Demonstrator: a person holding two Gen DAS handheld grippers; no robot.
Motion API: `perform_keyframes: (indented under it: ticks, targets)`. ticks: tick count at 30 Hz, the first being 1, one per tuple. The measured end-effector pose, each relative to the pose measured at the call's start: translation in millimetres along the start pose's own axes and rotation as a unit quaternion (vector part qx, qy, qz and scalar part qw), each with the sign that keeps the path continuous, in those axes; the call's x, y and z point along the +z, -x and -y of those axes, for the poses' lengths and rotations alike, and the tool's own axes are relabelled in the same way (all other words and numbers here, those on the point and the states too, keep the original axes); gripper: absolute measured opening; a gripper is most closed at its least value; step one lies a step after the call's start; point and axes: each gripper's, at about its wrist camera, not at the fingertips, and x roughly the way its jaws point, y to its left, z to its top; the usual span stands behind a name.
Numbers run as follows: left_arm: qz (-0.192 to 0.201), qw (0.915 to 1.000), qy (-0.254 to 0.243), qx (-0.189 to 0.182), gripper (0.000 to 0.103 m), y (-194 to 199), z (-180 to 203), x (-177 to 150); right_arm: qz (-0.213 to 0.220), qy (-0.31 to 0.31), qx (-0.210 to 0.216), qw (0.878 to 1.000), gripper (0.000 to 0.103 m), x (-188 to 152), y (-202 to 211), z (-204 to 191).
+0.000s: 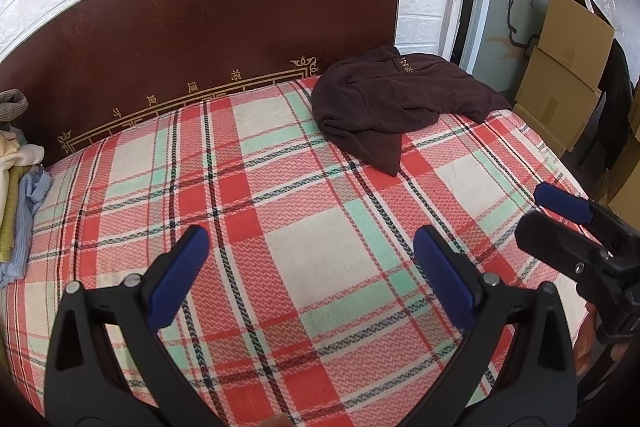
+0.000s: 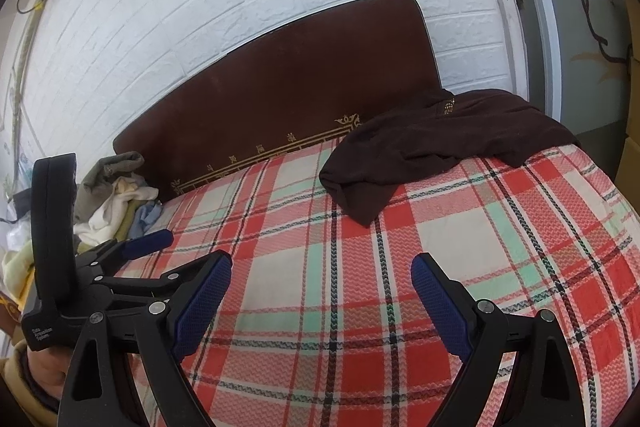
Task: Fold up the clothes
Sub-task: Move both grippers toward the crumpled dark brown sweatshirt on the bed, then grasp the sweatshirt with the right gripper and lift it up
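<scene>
The crumpled dark-brown fleece top (image 1: 394, 103) is heaped at the far right corner of the red-and-mint plaid bed cover (image 1: 304, 251), stretched roughly sideways, well ahead of both spread-open, empty tongs, so the right tongs (image 2: 322, 301) are probably better placed than the left tongs (image 1: 312, 267).

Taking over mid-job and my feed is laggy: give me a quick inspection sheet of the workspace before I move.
Surface: plaid bedsheet, red, white and green, bare in the near half.
Job's things: dark brown sweater, crumpled at the far right corner by the headboard.
Clutter: pile of light clothes at the far left edge.
Grippers: left claw open, empty, above the sheet; right claw open, empty, above the sheet.
Cables: wire on the white brick wall, upper left.
Surroundings: cardboard boxes right of the bed; painted panel behind them.
</scene>
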Motion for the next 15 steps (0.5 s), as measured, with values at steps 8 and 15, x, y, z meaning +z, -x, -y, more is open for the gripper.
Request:
perform_keyframes:
  ticks: [8, 15]
  targets:
    - [-0.02, 0.9994, 0.027, -0.001, 0.102, -46.0, -4.0, 16.7, -0.024, -0.027, -0.011, 0.999, 0.094, 16.5, -32.8, 32.7]
    - [-0.025, 0.9994, 0.013, -0.021, 0.102, -95.2, 8.1, 37.1, -0.043, -0.076, -0.03, 0.996, 0.094, 48.7, -81.3, 79.8]
